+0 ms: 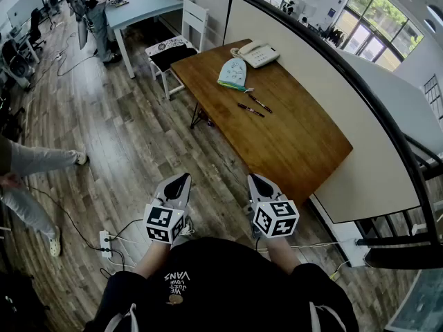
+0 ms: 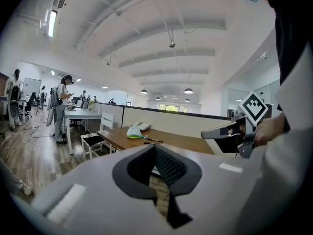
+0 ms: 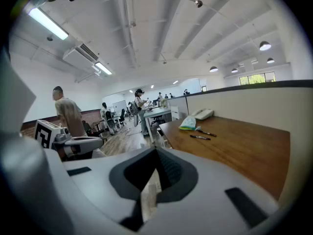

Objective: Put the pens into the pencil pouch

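Note:
Two dark pens (image 1: pixel 254 106) lie side by side on the brown wooden table (image 1: pixel 304 151), and they also show as the pens (image 3: pixel 201 135) in the right gripper view. A pale blue-green pencil pouch (image 1: pixel 232 73) rests just beyond them, seen too as the pouch (image 2: pixel 134 131) and the pouch (image 3: pixel 188 124). My left gripper (image 1: pixel 181 178) and right gripper (image 1: pixel 257 179) hover over the wood floor, well short of the table's near end. Both are shut with nothing between the jaws.
A white desk phone (image 1: pixel 257 54) sits at the table's far end beside a beige partition (image 1: pixel 325 95). A white chair (image 1: pixel 173 47) and a light blue desk (image 1: pixel 142 5) stand beyond. A power strip with cables (image 1: pixel 107 241) lies on the floor at left, near a person's legs (image 1: pixel 34 161).

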Action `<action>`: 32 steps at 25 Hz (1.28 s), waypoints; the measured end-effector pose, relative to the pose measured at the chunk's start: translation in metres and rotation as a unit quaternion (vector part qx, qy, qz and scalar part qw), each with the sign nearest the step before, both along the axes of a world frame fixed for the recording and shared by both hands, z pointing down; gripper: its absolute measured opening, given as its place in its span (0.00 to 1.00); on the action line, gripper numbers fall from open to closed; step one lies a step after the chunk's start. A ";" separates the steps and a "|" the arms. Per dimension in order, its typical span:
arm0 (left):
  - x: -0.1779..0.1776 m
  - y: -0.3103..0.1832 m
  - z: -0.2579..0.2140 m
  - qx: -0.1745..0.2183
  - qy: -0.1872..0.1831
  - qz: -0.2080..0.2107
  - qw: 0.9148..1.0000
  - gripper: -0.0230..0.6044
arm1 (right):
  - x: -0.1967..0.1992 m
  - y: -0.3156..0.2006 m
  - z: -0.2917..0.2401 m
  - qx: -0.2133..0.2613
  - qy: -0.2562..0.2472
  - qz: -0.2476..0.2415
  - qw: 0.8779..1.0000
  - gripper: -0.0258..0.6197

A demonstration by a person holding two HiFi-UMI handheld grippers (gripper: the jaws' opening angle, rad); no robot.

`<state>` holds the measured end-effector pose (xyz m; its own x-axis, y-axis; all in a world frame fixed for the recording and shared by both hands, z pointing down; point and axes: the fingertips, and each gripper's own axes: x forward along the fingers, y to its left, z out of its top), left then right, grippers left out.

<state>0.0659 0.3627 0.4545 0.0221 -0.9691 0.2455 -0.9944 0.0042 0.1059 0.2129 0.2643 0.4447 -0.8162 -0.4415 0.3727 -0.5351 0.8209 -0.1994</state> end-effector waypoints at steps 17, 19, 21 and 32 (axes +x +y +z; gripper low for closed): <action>-0.066 -0.037 0.007 -0.009 0.018 0.078 0.997 0.22 | -0.059 -0.027 0.005 -0.020 -0.026 0.091 0.995 0.07; -0.074 -0.041 0.012 -0.018 0.015 0.090 0.996 0.27 | -0.066 -0.031 0.007 -0.022 -0.029 0.104 0.994 0.13; -0.085 -0.045 0.012 -0.020 0.008 0.101 0.995 0.27 | -0.073 -0.033 0.010 -0.027 -0.031 0.117 0.992 0.23; -0.114 -0.080 0.028 -0.036 0.015 0.128 0.991 0.28 | -0.084 -0.052 0.032 -0.055 -0.015 0.160 0.985 0.23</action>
<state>-0.0485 0.2830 0.4827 0.2731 -0.9111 0.3088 -0.9603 -0.2394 0.1431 0.1289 0.2119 0.4772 -0.6531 -0.6357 0.4114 -0.7555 0.5836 -0.2977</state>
